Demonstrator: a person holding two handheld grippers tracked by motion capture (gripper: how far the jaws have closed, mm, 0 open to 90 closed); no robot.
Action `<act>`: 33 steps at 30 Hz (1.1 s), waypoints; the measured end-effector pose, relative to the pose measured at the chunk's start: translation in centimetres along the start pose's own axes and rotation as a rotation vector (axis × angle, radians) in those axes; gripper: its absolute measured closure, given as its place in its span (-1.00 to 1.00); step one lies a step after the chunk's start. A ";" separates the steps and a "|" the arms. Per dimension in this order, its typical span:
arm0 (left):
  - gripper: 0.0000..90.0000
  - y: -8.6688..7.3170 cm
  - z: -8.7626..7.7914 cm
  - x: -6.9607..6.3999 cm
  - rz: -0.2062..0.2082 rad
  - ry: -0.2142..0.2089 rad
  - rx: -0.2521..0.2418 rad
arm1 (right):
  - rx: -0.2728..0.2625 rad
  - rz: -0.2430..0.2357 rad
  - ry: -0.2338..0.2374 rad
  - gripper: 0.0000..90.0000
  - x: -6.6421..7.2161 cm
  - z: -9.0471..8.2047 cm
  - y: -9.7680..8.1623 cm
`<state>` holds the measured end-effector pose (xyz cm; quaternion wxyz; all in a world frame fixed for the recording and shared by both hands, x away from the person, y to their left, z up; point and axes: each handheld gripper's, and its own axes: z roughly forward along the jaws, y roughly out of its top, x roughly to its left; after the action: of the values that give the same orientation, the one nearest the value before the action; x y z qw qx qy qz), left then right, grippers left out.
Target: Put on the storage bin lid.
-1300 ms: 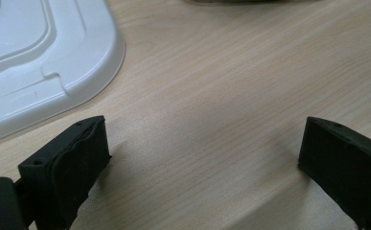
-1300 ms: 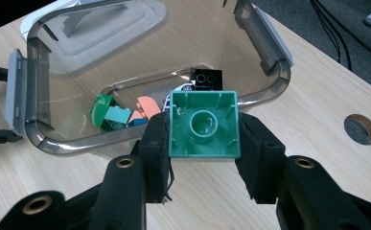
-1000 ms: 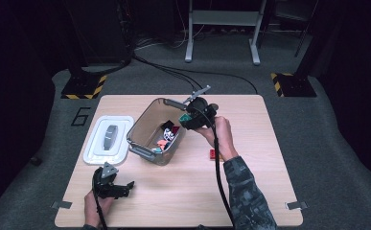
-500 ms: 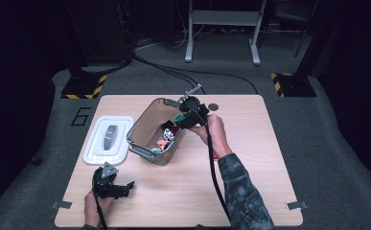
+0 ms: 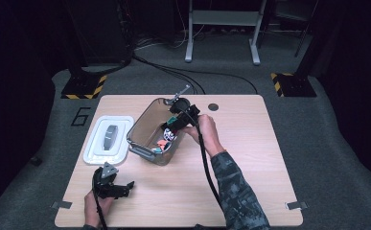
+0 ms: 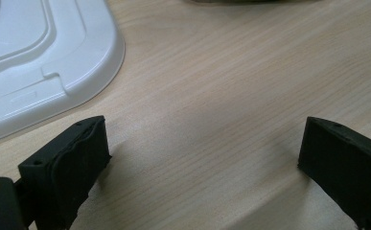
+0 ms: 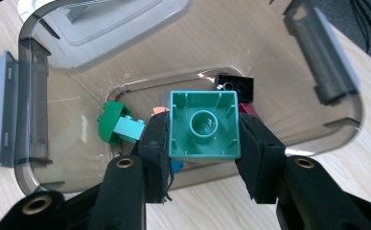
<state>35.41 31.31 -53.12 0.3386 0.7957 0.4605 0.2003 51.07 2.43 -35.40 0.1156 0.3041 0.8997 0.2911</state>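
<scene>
Now I hold my right gripper (image 7: pixel 203 143) over the clear plastic bin (image 7: pixel 39 96), clamped on a teal brick (image 7: pixel 203 125); my left gripper (image 6: pixel 197 163) rests open-jawed on the wooden table (image 5: pixel 250 158) beside the white lid (image 6: pixel 39 62).

Dim room, grey carpet floor (image 5: pixel 327 143); light wood table (image 5: pixel 250 158) w/ rounded corners. Black cables (image 5: pixel 173 72) trail behind, grey metal stand (image 5: pixel 221 28) at back, yellow-black striped blocks (image 5: pixel 288 84) either side
</scene>
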 end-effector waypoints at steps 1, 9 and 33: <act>-0.93 0.0 0.0 0.0 0.000 0.000 -0.001 | 0.003 0.001 0.002 0.30 0.1 0.2 0.0; -0.93 0.0 0.0 0.0 0.000 0.000 0.000 | 0.051 -0.017 0.011 0.30 0.5 1.8 -0.1; -0.93 0.0 0.0 0.0 0.000 0.000 0.000 | 0.042 -0.016 0.010 -0.26 0.6 0.8 -1.3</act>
<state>35.42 31.32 -53.12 0.3386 0.7959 0.4603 0.2001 50.30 2.34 -36.82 0.1069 0.2980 0.9085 0.2727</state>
